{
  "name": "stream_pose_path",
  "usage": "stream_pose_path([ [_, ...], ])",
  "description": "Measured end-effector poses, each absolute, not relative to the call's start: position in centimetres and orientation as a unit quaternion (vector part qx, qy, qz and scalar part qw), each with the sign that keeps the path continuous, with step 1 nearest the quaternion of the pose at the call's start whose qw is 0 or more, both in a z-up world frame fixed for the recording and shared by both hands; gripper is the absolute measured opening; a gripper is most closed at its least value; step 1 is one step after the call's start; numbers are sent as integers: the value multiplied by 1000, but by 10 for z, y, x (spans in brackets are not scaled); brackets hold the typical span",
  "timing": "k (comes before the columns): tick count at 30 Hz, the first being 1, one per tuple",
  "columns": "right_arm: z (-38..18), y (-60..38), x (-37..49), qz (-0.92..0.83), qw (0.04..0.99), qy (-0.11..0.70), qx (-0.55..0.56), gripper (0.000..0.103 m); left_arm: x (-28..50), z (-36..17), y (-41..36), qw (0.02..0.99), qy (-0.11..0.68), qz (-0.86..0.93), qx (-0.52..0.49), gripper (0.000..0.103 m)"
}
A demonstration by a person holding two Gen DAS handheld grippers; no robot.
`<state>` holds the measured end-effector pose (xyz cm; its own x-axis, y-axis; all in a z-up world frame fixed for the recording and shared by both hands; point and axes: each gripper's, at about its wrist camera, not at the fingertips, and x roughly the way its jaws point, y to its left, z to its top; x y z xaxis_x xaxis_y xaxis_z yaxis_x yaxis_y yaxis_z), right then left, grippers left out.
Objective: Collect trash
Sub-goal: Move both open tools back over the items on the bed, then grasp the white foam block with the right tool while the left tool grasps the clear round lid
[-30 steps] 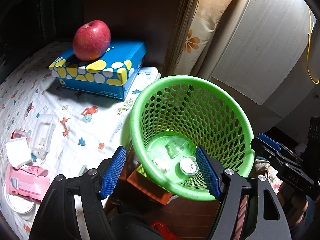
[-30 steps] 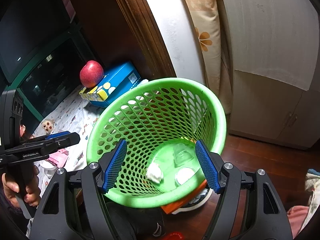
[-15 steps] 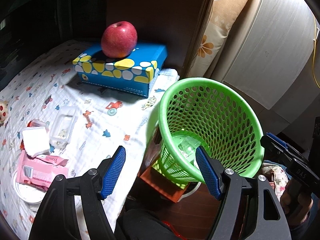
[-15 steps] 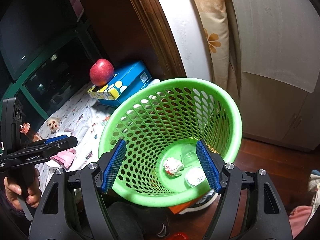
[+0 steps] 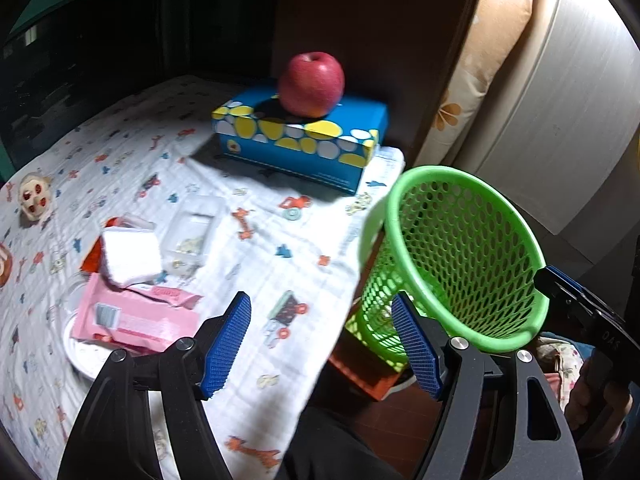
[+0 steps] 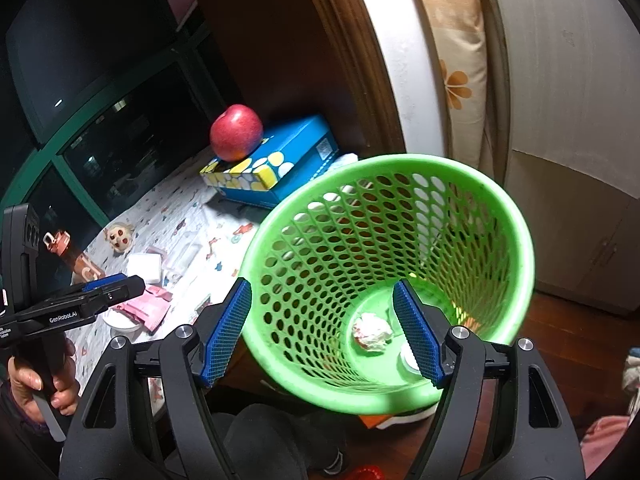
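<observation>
A green mesh basket [image 5: 516, 336] [image 6: 516, 216] stands beside the table's right edge. A crumpled white wad [image 6: 371, 331] and a white lid [image 6: 409, 357] lie in its bottom. On the patterned tablecloth [image 5: 256, 264] lie a pink wrapper [image 5: 132, 320], a white folded pad [image 5: 130, 256] and a clear plastic tray [image 5: 192, 232]. My left gripper [image 5: 320, 344] is open and empty above the table's near edge. My right gripper [image 6: 320, 330] is open and empty over the basket's near rim.
A red apple [image 5: 311, 83] sits on a blue tissue box [image 5: 304, 140] at the back of the table. A small doll head [image 5: 35, 197] and a white dish [image 5: 86, 354] lie at the left. A cabinet [image 6: 580, 160] and cushion [image 6: 452, 60] stand behind the basket.
My left gripper has swung left from over the basket to over the table. My right gripper has shifted slightly, and the crumpled wad has settled in the basket's bottom.
</observation>
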<state>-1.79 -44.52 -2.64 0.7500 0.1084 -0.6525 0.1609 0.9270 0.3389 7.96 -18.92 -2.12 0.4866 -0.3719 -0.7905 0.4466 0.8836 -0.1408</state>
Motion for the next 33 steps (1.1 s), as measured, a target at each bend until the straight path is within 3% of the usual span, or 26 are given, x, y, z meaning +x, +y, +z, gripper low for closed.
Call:
stream_pose_path([
  [13,-21,-375,9,36,917,367,150,78,80,-19,-90,883,440,-167,-2,77],
  [33,-40,-261,56,147,899,404,87,79,65,-62,45,877,474,-53,-60,79],
])
